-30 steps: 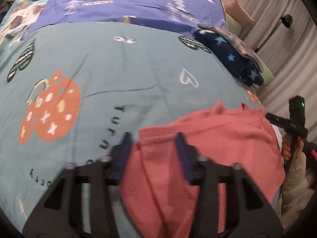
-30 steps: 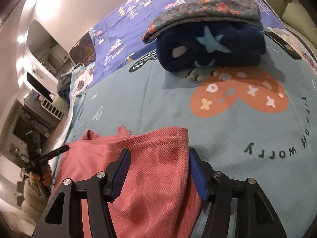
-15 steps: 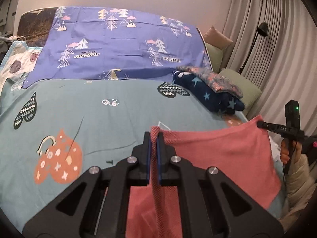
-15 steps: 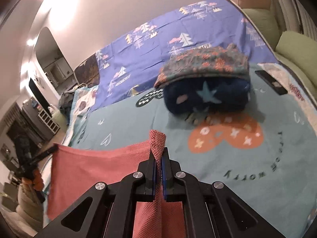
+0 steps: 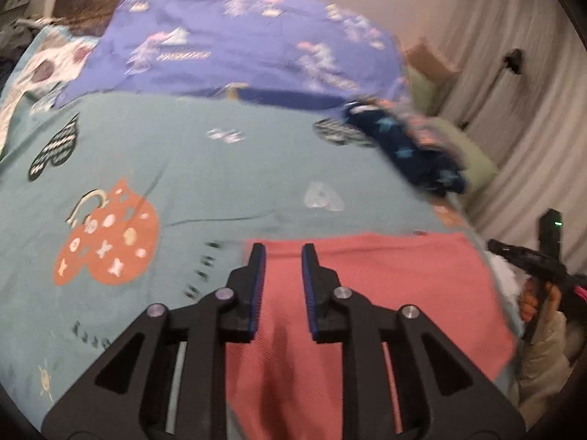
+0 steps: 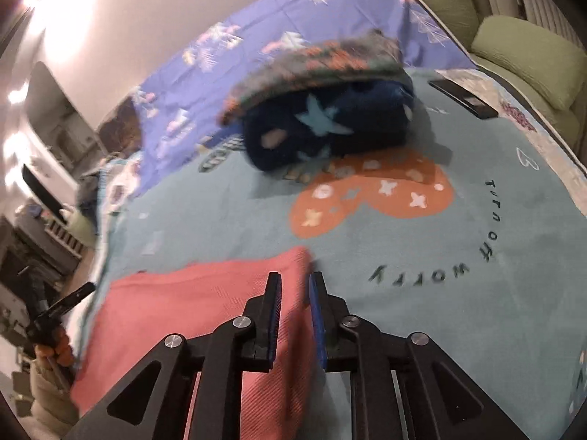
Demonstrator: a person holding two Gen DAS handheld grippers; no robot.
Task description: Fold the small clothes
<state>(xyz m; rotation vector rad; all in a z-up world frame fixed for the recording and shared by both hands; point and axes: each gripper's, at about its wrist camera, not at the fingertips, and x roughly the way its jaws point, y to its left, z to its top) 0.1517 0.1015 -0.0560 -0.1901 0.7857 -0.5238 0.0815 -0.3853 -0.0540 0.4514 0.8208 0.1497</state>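
Observation:
A pink knit cloth [image 5: 385,282] lies flat on the teal bed cover [image 5: 220,183], its far edge straight. My left gripper [image 5: 282,253] hovers over the cloth's far left corner; its jaws are opening and the pads press on nothing, with the cloth lying beneath them. In the right wrist view the same pink cloth [image 6: 190,300] reaches to my right gripper [image 6: 295,280], which hangs over its far right corner. Those jaws are also opening, a narrow gap between the blue pads, with the cloth under them and free.
A folded pile, dark blue star fleece under a flowered piece [image 6: 330,121], sits farther back on the bed. A dark phone [image 6: 464,99] lies near green cushions [image 6: 532,58]. A purple sheet [image 5: 238,44] covers the head end. Curtains [image 5: 532,110] hang at right.
Half a second ago both grippers were shut on raised corners of the pink cloth. Now both have let go and the cloth lies flat on the bed.

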